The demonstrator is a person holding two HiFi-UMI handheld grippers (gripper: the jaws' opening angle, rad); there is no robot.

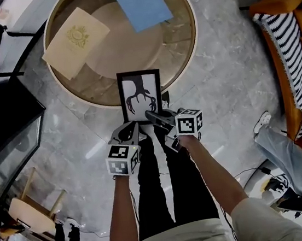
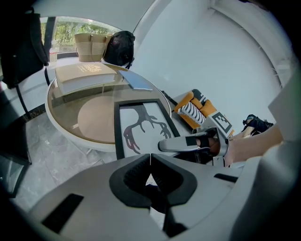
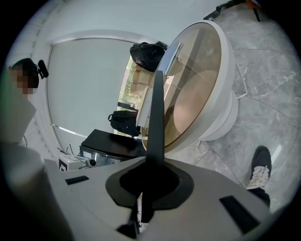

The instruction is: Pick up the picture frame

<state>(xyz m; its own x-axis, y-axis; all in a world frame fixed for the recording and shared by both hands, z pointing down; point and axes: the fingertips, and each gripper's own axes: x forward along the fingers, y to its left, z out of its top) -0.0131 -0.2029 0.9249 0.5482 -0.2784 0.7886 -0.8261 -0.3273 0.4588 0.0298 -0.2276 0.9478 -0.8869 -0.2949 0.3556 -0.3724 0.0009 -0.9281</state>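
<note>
Picture frame [image 1: 140, 95] clamped edge-on in right tongs [image 1: 152, 115].

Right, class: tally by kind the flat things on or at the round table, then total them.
Picture frame: 1
Booklets: 2 (beige booklet, blue booklet)
Total: 3

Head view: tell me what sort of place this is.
Probably an indoor lounge or lobby-style sitting area. It has a round glass-topped coffee table, a polished grey marble floor, and an orange armchair with a striped cushion.
</note>
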